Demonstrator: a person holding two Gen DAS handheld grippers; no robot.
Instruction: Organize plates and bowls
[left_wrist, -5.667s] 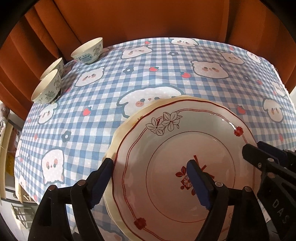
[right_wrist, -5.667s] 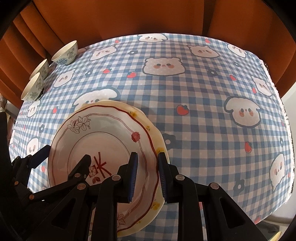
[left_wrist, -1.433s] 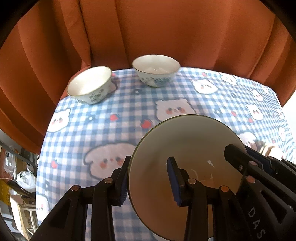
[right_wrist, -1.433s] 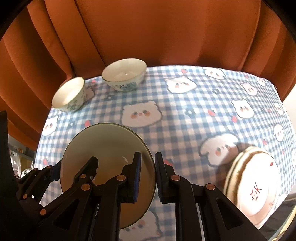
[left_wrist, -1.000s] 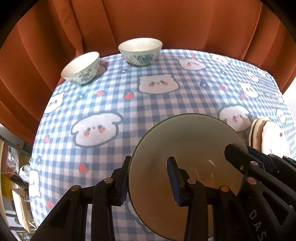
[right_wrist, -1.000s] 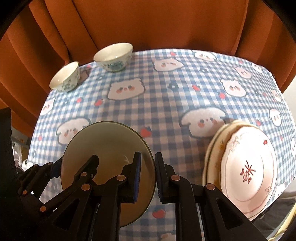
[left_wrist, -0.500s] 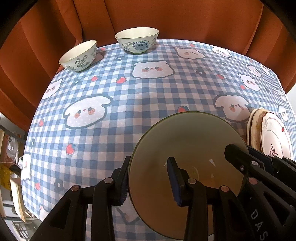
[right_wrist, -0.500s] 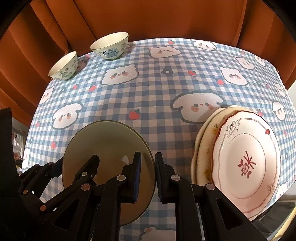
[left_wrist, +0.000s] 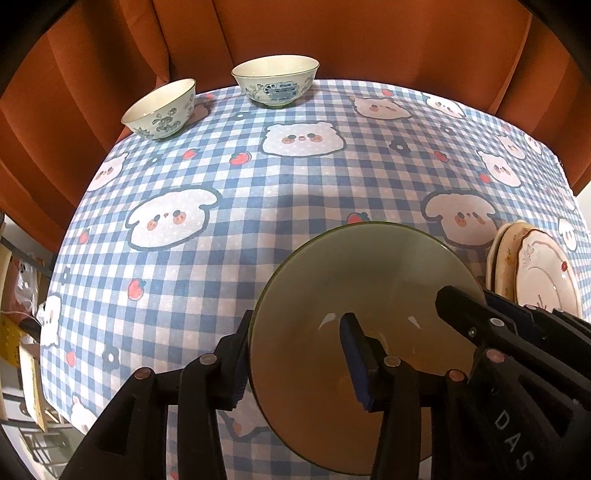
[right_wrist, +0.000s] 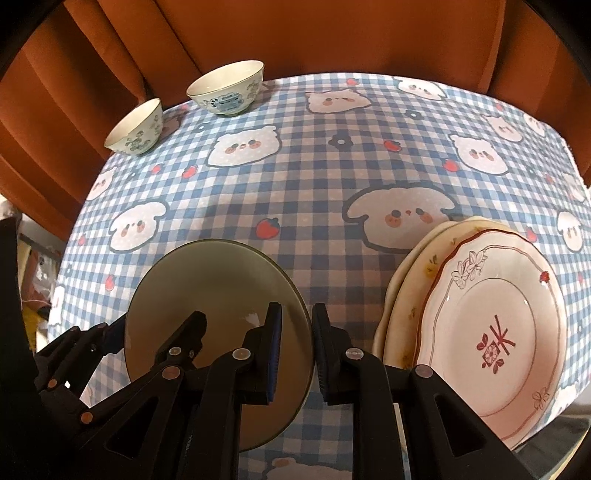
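Observation:
Both grippers hold one olive-rimmed bowl (left_wrist: 354, 295) above the near part of the table; it also shows in the right wrist view (right_wrist: 218, 291). My left gripper (left_wrist: 299, 363) is shut on its left rim. My right gripper (right_wrist: 297, 350) is shut on its right rim. A stack of plates, topped by a white plate with red trim (right_wrist: 495, 332), lies on the table to the right, and shows at the right edge of the left wrist view (left_wrist: 535, 273). Two small patterned bowls (left_wrist: 275, 85) (left_wrist: 160, 109) stand at the far left.
The table has a blue checked cloth with cartoon animals (left_wrist: 295, 192). Orange curtains (left_wrist: 369, 37) hang close behind the far edge. The table's left edge drops to shelving and clutter (left_wrist: 22, 332). The plate stack sits near the right front edge (right_wrist: 554, 406).
The held bowl has come back and to the right from the far left, toward the plate stack. The two small bowls look farther off. Both grips are unchanged.

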